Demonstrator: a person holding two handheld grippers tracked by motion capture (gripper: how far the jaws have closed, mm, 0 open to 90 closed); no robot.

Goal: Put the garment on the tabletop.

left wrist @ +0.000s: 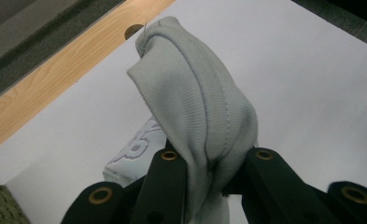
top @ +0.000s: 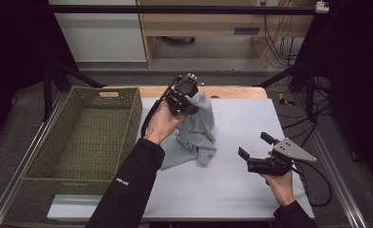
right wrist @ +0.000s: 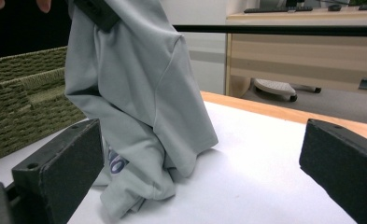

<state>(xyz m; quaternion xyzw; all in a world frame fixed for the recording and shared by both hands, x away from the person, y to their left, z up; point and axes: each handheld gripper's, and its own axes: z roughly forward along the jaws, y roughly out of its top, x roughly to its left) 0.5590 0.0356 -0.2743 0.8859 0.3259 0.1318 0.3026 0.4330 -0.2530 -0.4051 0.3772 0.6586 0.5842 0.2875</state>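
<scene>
A light grey shirt (top: 197, 128) with a printed logo hangs from my left gripper (top: 188, 105), its lower part bunched on the white table (top: 241, 190). In the left gripper view the jaws are shut on a ribbed fold of the shirt (left wrist: 204, 116). My right gripper (top: 256, 146) rests low over the table to the right of the shirt, jaws wide open and holding nothing. In the right gripper view the shirt (right wrist: 139, 93) hangs ahead between the two open jaws.
A green woven basket (top: 87, 137) stands at the left of the table, beside the shirt. A wooden strip (top: 231, 91) runs along the table's far edge. Cables (top: 317, 185) trail from the right gripper. Desks stand beyond.
</scene>
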